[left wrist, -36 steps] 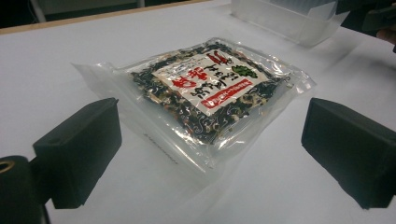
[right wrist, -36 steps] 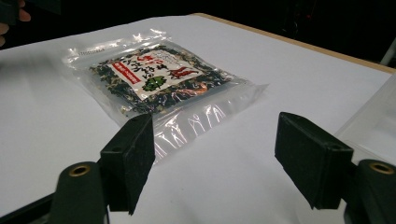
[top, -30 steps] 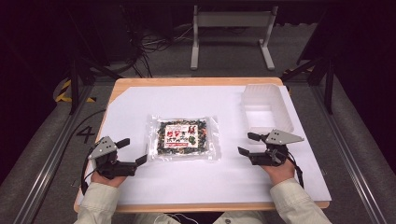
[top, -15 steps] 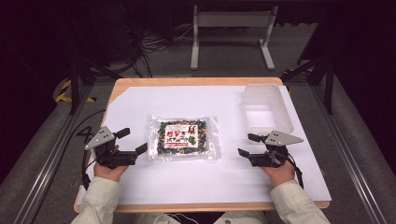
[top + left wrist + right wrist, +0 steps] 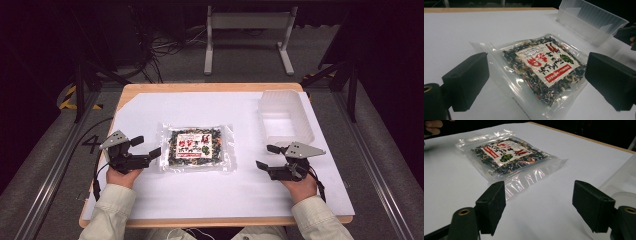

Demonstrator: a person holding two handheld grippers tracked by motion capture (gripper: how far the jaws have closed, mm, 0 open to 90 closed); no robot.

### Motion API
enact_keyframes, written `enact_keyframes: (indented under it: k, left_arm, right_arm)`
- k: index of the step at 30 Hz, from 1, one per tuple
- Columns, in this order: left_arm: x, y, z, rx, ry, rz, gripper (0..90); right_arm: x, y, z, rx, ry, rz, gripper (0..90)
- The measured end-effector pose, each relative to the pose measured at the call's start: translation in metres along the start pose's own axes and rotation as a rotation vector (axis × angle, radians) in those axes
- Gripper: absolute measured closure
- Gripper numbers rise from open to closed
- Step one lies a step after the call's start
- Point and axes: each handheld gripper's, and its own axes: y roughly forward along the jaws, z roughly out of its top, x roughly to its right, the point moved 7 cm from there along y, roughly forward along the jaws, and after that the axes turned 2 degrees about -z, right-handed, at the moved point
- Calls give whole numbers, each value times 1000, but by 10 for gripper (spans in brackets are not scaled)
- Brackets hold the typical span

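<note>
A clear plastic packet [image 5: 198, 147] of dark dried seaweed with a white and red label lies flat near the middle of the white-covered tabletop [image 5: 220, 195], its long sides running left to right in the high view. The left gripper [image 5: 145, 148] sits just beside the packet's left edge, held in the person's left hand [image 5: 120, 176], with its 2 black jaws spread apart and pointing at the packet; one jaw tip reaches the packet's clear border, though whether it touches cannot be told. In the left gripper view the jaws stand wide on either side of the frame and the packet [image 5: 541, 75] lies between and beyond them, nothing pressed between the pads. The right gripper [image 5: 267, 156] rests on the tabletop to the right of the packet, apart from it, held in the right hand [image 5: 298, 186]; its jaws are also apart and empty, aimed toward the packet's right edge. In the right gripper view the packet [image 5: 506, 153] lies ahead of the open jaws, with bare white surface between. A translucent plastic container [image 5: 285, 120] stands at the far right of the tabletop, just beyond the right gripper, well apart from the packet.
</note>
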Motion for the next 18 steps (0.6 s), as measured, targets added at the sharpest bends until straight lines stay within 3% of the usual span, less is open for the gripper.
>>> enact_keyframes:
  k: [5, 6, 9, 18]
  left_arm:
    - [-2, 8, -5, -47, 5, -1, 85]
    - [-1, 10, -7, -61, -26, -11, 85]
    - [-2, 14, -11, -104, -57, -25, 114]
    - [-9, 23, -24, -197, -80, 18, 130]
  right_arm:
    - [-1, 0, -3, -12, -4, 0, 259]
    - [-1, -1, -3, -12, -6, -2, 259]
    - [-1, -3, -3, -10, -1, -4, 255]
    - [0, -5, -6, -17, 6, -5, 252]
